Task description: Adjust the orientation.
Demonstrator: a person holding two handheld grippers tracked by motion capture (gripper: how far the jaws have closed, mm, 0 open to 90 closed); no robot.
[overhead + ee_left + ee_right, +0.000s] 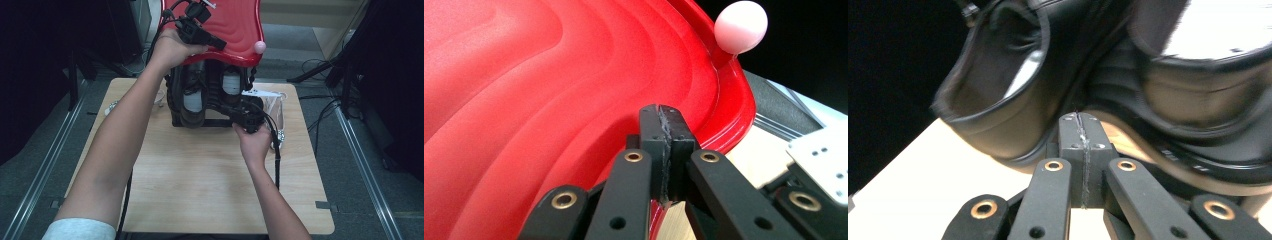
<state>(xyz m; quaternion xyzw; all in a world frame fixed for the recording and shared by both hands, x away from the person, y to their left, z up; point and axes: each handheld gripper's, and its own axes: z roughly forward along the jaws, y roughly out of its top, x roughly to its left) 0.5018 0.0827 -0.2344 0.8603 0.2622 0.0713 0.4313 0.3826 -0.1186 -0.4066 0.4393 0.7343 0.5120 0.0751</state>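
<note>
A red tray [235, 25] with a wavy surface stands raised above a pair of black shoes [192, 105] at the far middle of the wooden table [200, 175]. A pink ball [260, 47] sits at the tray's near right corner. My left gripper [219, 44] lies across the tray's near edge, and in its own view the jaws are shut [663, 114] over the red surface [549, 100], with the pink ball [741, 26] beyond. My right gripper [215, 105] is shut and points between the two shoes; its tip [1080, 120] is close under a shoe [998, 105].
A clear plastic item [274, 106] and a white strip [260, 93] lie right of the shoes. Small white objects [112, 106] sit at the table's far left. The right gripper's cable [276, 155] trails down the table. Dark stands and cables flank the table on the floor.
</note>
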